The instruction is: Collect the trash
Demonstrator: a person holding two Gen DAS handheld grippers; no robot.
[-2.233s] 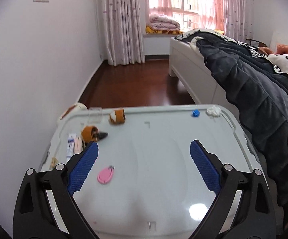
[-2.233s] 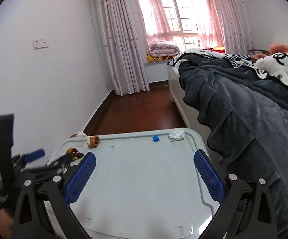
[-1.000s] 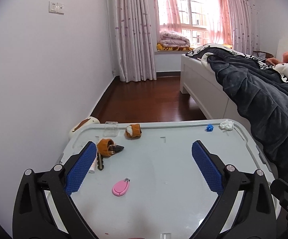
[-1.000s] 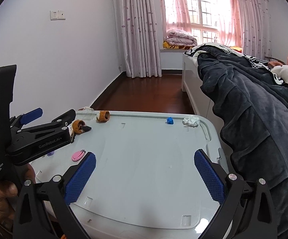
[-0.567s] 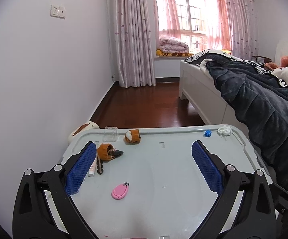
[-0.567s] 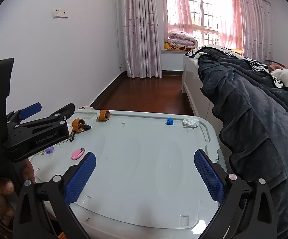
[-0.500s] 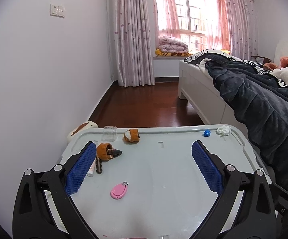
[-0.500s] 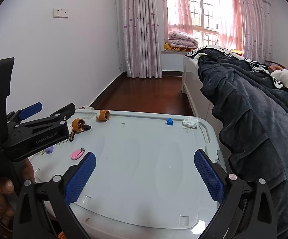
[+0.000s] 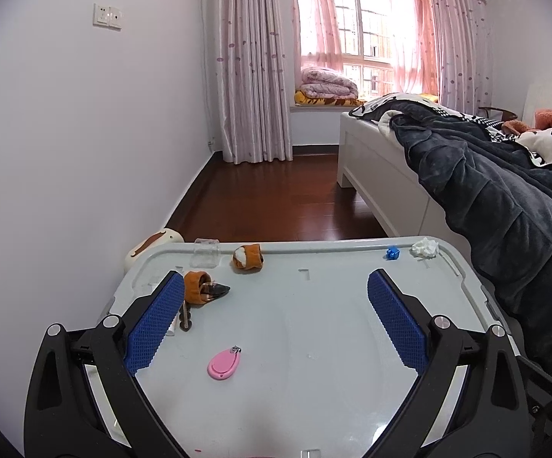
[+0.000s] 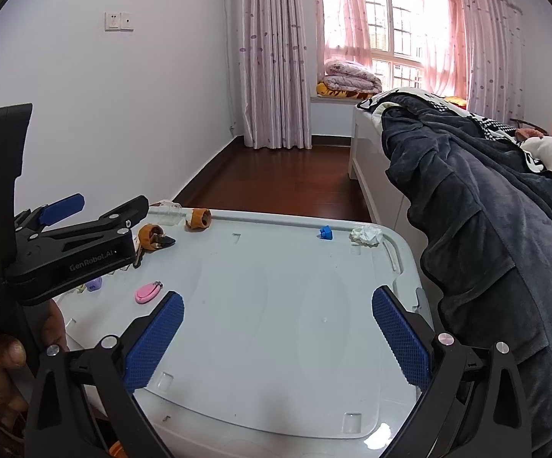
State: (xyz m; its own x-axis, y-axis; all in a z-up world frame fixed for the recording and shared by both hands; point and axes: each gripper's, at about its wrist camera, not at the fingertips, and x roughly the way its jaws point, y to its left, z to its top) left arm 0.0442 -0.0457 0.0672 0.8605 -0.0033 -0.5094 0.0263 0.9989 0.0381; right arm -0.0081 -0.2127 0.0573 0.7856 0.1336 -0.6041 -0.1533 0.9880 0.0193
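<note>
A crumpled white tissue (image 9: 424, 247) (image 10: 366, 235) lies at the far right corner of a pale plastic bin lid (image 9: 314, 328) (image 10: 276, 305), with a small blue scrap (image 9: 391, 253) (image 10: 325, 233) just left of it. My left gripper (image 9: 276, 307) hovers open over the lid's near side, nothing between its blue pads. My right gripper (image 10: 277, 326) is open too, over the lid's near right part. The left gripper's body (image 10: 66, 244), held by a hand, shows at the left of the right wrist view.
On the lid's left side lie a pink nail clipper (image 9: 224, 364), keys with an orange cover (image 9: 199, 290), an orange plush piece (image 9: 247, 261) and a clear small jar (image 9: 206, 252). A bed with a dark blanket (image 9: 485, 191) borders the right. A white wall stands left.
Both views pulled back and rose over the last two seconds; the lid's objects now sit farther off. In the last half second almost nothing moved. Both grippers stayed open.
</note>
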